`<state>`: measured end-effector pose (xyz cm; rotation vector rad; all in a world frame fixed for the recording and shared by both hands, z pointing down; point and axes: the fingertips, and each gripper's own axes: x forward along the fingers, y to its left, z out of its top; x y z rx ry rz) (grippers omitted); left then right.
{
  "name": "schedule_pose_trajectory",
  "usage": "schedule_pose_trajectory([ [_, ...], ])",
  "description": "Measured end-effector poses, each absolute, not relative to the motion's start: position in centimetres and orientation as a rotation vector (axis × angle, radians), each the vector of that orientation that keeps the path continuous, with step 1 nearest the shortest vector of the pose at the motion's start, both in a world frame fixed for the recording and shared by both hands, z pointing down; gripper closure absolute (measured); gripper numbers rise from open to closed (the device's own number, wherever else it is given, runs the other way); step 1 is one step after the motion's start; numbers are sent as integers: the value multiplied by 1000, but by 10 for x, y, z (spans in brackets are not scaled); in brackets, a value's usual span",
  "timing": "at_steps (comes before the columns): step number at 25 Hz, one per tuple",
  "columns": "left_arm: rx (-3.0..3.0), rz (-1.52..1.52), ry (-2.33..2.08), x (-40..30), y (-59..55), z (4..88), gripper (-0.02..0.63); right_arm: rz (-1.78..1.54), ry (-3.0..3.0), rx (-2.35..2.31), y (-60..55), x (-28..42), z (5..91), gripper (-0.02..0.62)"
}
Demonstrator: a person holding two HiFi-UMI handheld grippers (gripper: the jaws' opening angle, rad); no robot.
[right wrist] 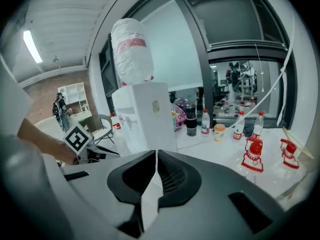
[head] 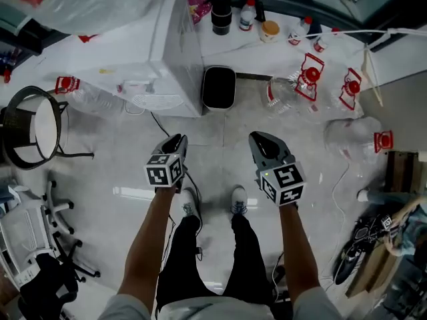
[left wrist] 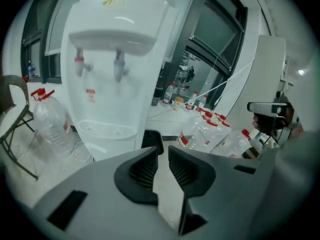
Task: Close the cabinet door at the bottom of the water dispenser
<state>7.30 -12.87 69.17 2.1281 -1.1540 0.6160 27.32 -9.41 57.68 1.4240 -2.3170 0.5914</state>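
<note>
Water dispenser (head: 172, 52) at 11 o'clock; cabinet door unseen, likely light, rigid: push free edge. Left gripper (head: 179, 139) jaws slightly apart, right gripper (head: 256, 137) jaws pressed together, empty.

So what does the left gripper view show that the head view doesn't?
Only the left gripper view: the ribbed pads of the left gripper, slightly apart with nothing between them, and the water dispenser seen from the front. Only the head view: the person's legs, shoes and a white office chair. Both: the dispenser, the black bin beside it, and clear jugs with red caps.
</note>
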Motion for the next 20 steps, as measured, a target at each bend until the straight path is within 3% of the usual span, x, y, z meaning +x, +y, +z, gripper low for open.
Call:
schedule_pose_trajectory([
  [10, 2443, 573, -1210, 28, -122, 437, 581, 451, -2305, 1492, -106, 254, 378, 568],
  [20, 2728, 485, -1324, -18, -108, 233, 584, 135, -2486, 1389, -114, 187, 203, 568],
])
